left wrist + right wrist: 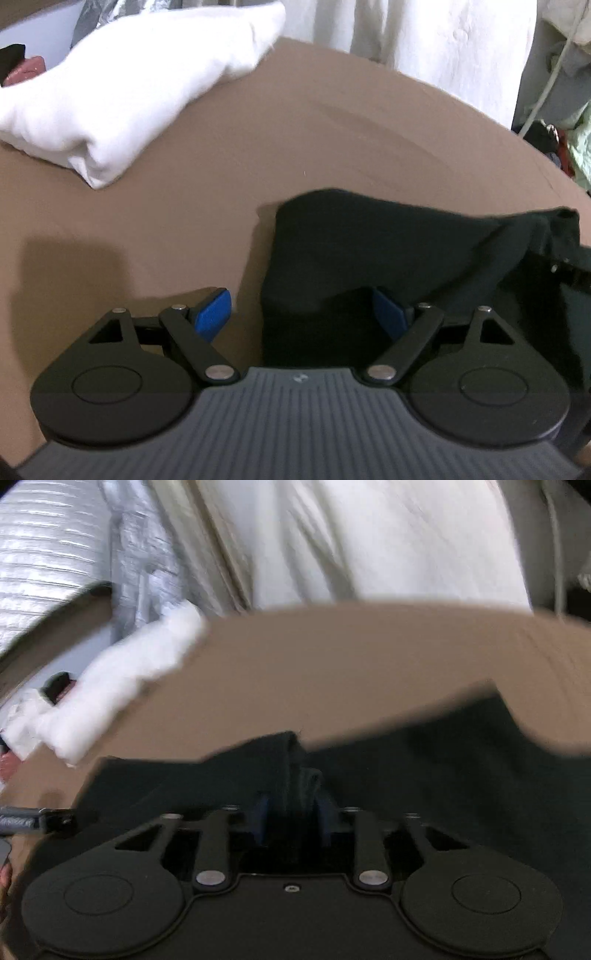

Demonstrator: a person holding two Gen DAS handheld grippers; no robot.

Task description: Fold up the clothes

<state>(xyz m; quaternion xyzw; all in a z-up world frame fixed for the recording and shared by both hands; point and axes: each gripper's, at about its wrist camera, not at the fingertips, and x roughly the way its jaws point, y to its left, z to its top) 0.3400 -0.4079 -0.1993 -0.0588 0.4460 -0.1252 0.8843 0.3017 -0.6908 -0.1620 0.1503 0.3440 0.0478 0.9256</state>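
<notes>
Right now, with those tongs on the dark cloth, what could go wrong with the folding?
1. The right tongs pinch only a small bunched ridge of the dark garment; it might slip free when lifted.
2. The left tongs stand wide open at the garment's edge, one blue pad over bare table, so one corner may lag and the fold go crooked.
3. A wide sweep could nudge the folded white cloth nearby.
</notes>
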